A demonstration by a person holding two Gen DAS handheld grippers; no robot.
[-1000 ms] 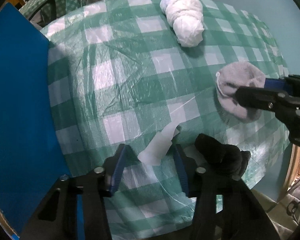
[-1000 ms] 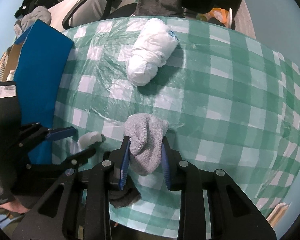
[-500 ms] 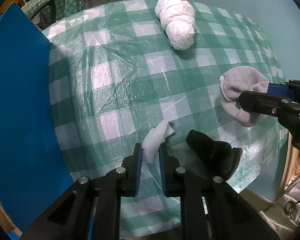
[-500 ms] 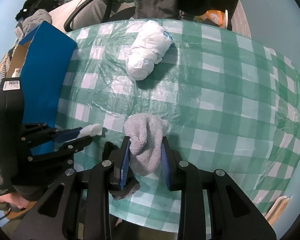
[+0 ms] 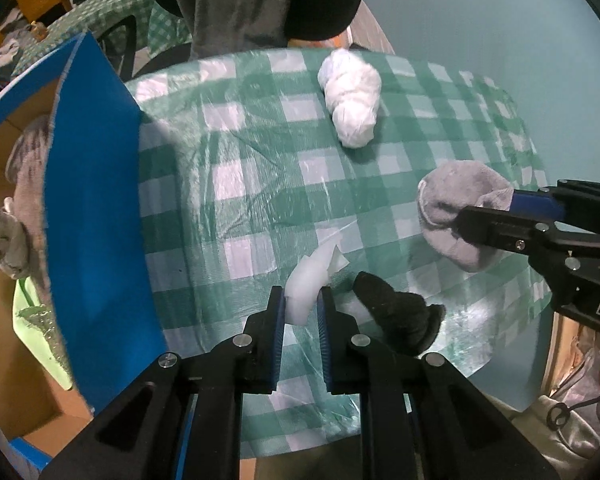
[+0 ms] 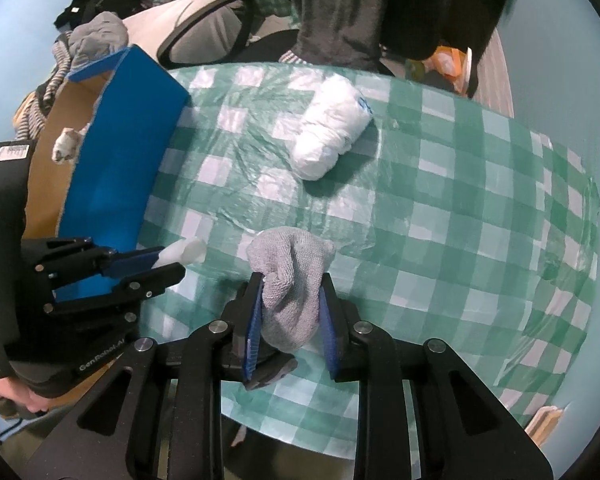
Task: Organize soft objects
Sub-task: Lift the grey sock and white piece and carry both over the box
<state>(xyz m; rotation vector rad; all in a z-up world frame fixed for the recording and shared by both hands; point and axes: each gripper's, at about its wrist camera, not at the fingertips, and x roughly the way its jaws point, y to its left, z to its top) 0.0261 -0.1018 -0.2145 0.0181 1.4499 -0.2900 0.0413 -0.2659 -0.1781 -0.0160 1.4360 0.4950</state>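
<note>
While pinched mid-body above the worktop (image 6: pixel 460 216), grey sock (image 6: pixel 290 280) sat soft and light in the right tongs (image 6: pixel 290 306); left tongs (image 5: pixel 302 312) gripped white scrap (image 5: pixel 306 284) beside the blue box (image 5: pixel 96 216).

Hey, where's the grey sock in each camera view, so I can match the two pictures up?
Left wrist view: the grey sock sits at the right edge, pinched in the right gripper that reaches in from the right.
Right wrist view: the grey sock is bottom centre, hanging between that gripper's own blue pads.
Shared landmark: the white rolled bundle lies on the checked tablecloth beyond the sock in both views.
</note>
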